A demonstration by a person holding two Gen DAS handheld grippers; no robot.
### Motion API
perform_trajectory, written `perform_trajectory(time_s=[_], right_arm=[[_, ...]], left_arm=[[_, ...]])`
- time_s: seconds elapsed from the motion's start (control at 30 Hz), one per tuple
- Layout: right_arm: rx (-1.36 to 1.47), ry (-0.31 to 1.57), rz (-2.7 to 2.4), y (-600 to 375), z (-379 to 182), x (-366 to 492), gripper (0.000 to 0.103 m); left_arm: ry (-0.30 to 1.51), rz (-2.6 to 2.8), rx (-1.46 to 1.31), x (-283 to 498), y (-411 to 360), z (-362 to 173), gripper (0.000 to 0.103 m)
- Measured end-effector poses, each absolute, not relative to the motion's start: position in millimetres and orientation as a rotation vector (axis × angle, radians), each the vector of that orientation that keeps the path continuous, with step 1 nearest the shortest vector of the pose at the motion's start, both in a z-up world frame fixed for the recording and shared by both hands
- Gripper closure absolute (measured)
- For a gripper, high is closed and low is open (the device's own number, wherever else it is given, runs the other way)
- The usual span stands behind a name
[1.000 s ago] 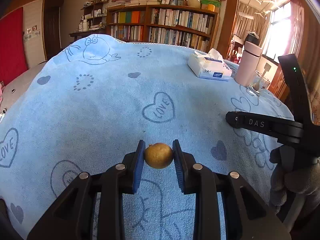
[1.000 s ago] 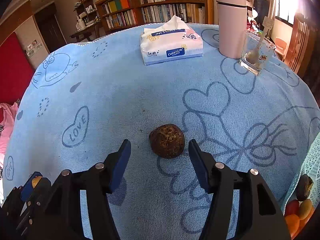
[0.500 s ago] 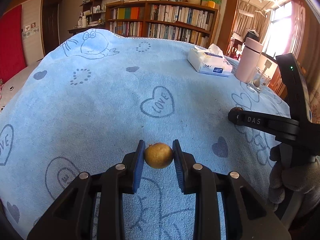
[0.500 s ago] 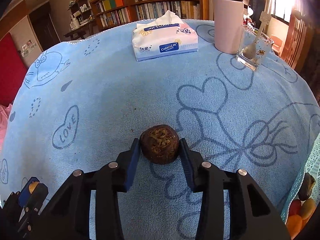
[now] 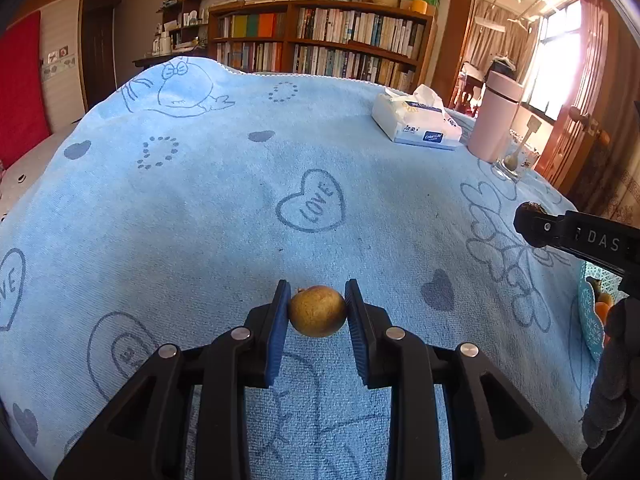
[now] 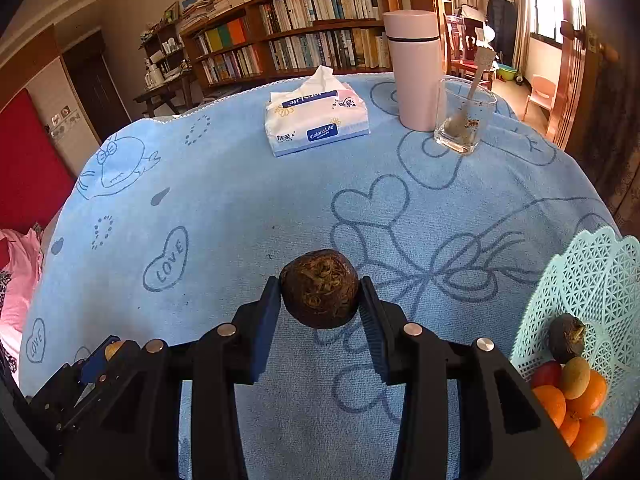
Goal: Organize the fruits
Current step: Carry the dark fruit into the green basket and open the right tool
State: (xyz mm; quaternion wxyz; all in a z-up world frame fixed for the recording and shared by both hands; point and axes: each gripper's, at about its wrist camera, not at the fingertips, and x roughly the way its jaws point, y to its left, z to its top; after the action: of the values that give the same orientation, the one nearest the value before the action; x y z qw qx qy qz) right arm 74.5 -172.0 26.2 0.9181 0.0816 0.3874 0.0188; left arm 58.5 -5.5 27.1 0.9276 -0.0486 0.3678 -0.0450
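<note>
My left gripper [image 5: 317, 312] is shut on a small yellow-brown round fruit [image 5: 317, 311] and holds it above the blue towel [image 5: 240, 200]. My right gripper [image 6: 319, 290] is shut on a dark brown rough-skinned fruit [image 6: 319, 288], lifted off the towel [image 6: 240, 200]. A mint-green lattice basket [image 6: 592, 276] at the right edge holds several fruits: oranges [image 6: 586, 396], a red one and a dark brown one [image 6: 566, 338]. The right gripper shows at the right of the left wrist view [image 5: 532, 222]; the left gripper shows low left in the right wrist view [image 6: 110, 354].
A tissue pack [image 6: 316, 124], a pink thermos [image 6: 412, 68] and a glass with a spoon [image 6: 464, 120] stand at the far side of the table. Bookshelves [image 5: 320, 40] line the back wall. A pink cloth [image 6: 16, 276] lies off the table's left edge.
My right gripper closed on the dark brown fruit and lifted it, moving right so the basket came into view. The left gripper kept hold of its fruit.
</note>
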Motion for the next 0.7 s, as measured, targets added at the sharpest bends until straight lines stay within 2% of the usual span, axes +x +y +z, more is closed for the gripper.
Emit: perform_trajectory(time_s=[0.7], right_arm=[[0.336,0.695,-0.216,-303.5,43.5,-18.0,0.062]], left_arm=[[0.755,-0.102,-0.066,53.3,-12.5,27.7,0.075]])
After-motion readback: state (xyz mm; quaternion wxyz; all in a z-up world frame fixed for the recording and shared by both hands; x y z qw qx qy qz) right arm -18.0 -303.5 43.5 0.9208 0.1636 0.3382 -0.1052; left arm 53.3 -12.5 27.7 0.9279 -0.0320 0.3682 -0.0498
